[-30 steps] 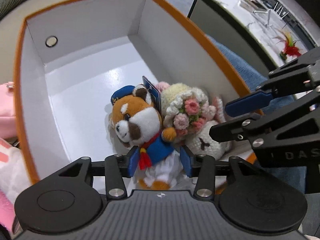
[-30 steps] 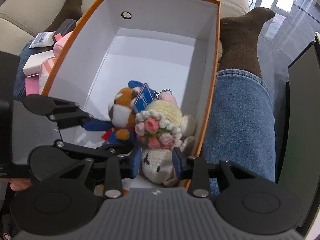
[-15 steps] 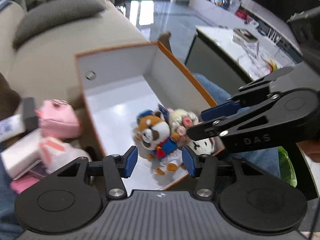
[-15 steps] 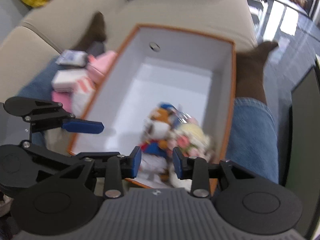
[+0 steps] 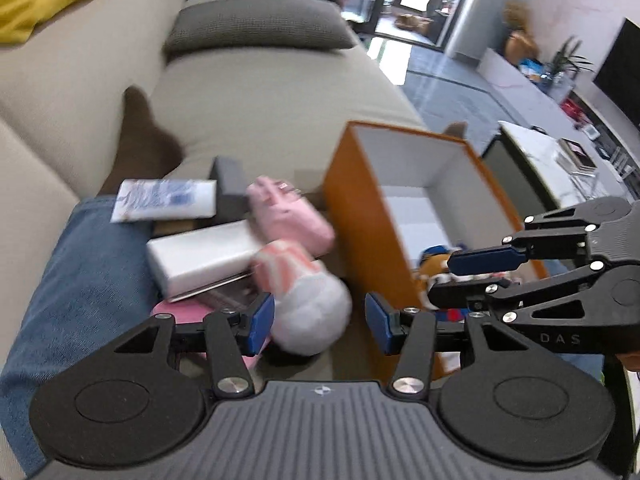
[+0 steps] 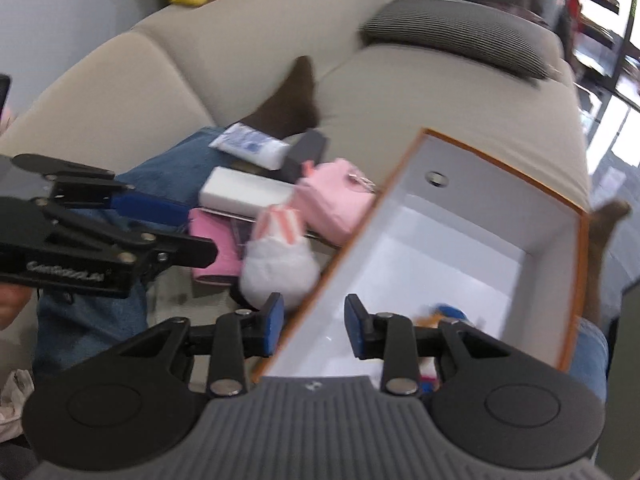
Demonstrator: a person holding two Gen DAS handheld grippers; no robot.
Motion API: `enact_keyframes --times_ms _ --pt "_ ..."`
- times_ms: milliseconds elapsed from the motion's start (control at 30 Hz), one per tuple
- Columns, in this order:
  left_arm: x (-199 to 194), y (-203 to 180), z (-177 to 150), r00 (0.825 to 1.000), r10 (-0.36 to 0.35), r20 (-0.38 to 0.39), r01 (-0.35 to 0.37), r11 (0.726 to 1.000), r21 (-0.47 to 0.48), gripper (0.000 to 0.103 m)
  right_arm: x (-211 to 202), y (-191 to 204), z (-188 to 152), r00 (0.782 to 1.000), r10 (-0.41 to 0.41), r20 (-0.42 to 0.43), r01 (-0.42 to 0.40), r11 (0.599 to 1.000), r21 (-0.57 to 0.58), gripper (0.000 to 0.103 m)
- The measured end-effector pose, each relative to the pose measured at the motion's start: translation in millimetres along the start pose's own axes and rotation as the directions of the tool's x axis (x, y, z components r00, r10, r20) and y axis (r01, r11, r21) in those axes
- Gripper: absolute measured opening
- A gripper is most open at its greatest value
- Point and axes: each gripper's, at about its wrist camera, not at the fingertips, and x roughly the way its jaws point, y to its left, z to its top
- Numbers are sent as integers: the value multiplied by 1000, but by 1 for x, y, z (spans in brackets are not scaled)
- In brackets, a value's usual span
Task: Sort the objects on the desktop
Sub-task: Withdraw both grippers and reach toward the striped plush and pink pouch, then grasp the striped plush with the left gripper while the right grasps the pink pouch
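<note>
The letters "DAS" show faintly on the black body of the right gripper (image 5: 478,276) in the left wrist view, and in the right wrist view the left gripper (image 6: 176,228) carries white lettering too blurred to read with certainty. A white packet with blue print (image 5: 164,200) lies ahead and to the left of the left claw, its print illegible. Both claws stand wide with nothing between the blue pads (image 5: 260,322). Directly ahead of the left claw, just past its left pad, a white plush with pink-striped ears (image 5: 308,296) lies on its side; beyond it sit a pink plush (image 5: 288,216), a white rectangular box (image 5: 200,256) and a dark grey block (image 5: 228,192), crowded together on the person's lap. A flat pink item (image 6: 216,248) lies under the white box. To the right of the left claw stands the orange box (image 5: 360,216), white inside, its near wall just beside the white plush. The right claw hovers over that box's near left edge, with the rim passing between its pads. A fox plush in blue (image 5: 434,262) lies at the near end of the box, partly hidden behind the right claw; the far half of the white floor lies bare. Past the pile the beige sofa (image 5: 260,96) gives open room.
</note>
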Motion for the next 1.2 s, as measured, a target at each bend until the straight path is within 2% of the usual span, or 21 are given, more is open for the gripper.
enact_keyframes --times_ms 200,300,533,667,767,933,1033,1100,1133,1200 --pt "29 22 -5 999 -9 -47 7 999 -35 63 38 23 22 1000 1 -23 -4 992 -128 30" --pt "42 27 -5 997 -28 -75 24 998 -52 65 55 26 30 999 -1 -54 -10 982 -187 21" --pt "72 37 -9 990 -68 -122 58 995 -80 66 93 25 41 991 -46 -126 1 943 -334 16" --pt "84 42 -10 991 -67 -120 56 994 -98 66 106 23 45 985 -48 -165 -22 916 -401 16" --pt "91 44 -12 989 -88 -118 76 992 -103 70 113 23 47 982 -48 -183 -39 896 -443 16" --pt "98 45 -14 987 -119 -104 108 988 -106 75 127 18 51 977 -56 -208 -47 887 -459 15" --pt "98 46 -16 988 -125 -86 115 987 -109 75 132 15 52 975 -49 -215 -55 890 -453 12" --pt "98 48 -18 989 -130 -74 121 986 -112 74 133 15 52 976 -46 -215 -58 888 -456 11" --pt "97 49 -19 987 -150 -64 142 983 -116 61 134 15 52 976 -47 -214 -58 888 -457 9" --pt "96 53 -22 982 -177 -61 167 975 -145 60 134 15 53 976 -48 -213 -57 887 -458 9"
